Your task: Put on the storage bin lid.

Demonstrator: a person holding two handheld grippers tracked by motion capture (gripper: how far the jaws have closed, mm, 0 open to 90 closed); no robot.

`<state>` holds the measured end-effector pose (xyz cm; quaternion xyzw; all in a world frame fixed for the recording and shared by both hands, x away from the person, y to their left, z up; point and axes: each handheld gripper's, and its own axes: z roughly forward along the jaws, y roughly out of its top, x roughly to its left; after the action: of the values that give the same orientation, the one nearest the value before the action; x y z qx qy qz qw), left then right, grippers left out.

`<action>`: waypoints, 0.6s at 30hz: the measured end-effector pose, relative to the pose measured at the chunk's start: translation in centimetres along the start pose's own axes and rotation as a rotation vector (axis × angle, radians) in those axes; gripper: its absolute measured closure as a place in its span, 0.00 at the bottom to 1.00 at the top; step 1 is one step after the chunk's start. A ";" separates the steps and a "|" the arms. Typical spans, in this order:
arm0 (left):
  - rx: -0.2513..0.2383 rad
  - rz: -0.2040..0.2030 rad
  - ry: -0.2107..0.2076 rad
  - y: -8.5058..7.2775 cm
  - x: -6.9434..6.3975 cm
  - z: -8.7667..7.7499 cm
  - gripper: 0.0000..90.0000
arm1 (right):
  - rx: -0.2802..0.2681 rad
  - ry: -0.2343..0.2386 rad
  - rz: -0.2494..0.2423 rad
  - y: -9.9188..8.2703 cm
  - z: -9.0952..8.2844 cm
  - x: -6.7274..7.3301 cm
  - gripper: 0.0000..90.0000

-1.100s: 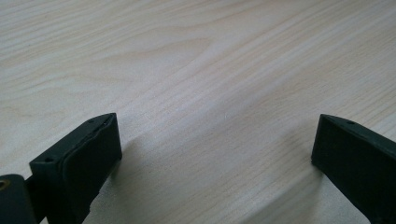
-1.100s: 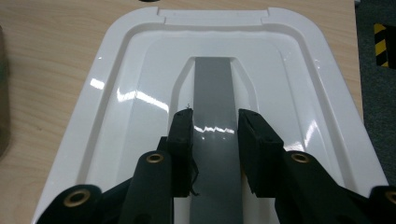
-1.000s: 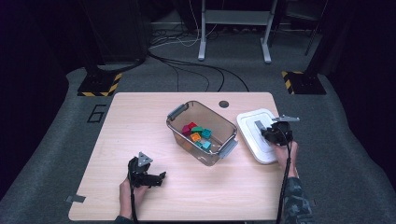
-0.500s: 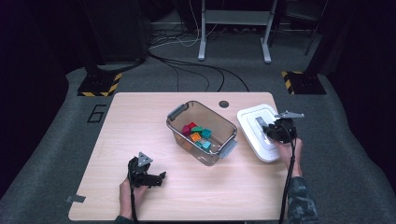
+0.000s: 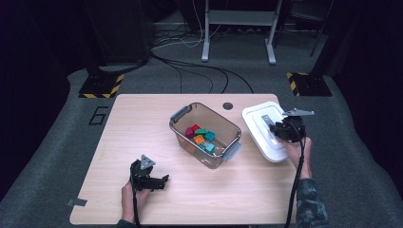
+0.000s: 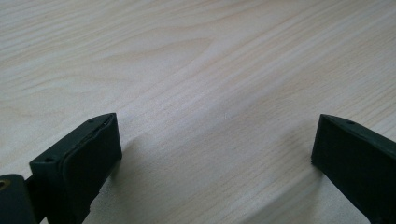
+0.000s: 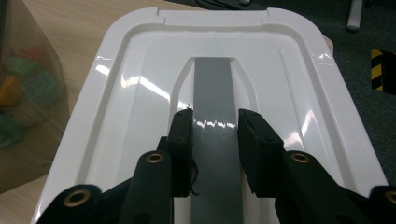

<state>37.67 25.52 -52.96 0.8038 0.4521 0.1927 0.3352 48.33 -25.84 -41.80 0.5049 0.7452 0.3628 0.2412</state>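
Lid [image 5: 264, 129] of white plastic lies at the tabletop's [image 5: 123, 123] right edge: we judge it light, stiff, glossy and slippery. Our right gripper [image 7: 215, 122] clamps its raised grey handle strip [image 7: 213, 93], the best hold. Our left gripper [image 6: 212, 140] rests open.
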 end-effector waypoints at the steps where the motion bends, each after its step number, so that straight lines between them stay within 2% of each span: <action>1: -0.004 -0.007 0.000 0.0 -0.1 0.0 0.01 | 0.000 0.000 0.000 0.1 -0.1 0.0 0.74; 18: 0.000 0.001 -0.001 0.0 0.0 0.0 0.01 | -0.027 -0.009 -0.034 2.5 -2.5 0.6 0.74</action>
<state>37.68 25.53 -52.96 0.8041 0.4517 0.1925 0.3352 47.74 -25.45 -38.30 0.4906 0.7476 0.3663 0.2575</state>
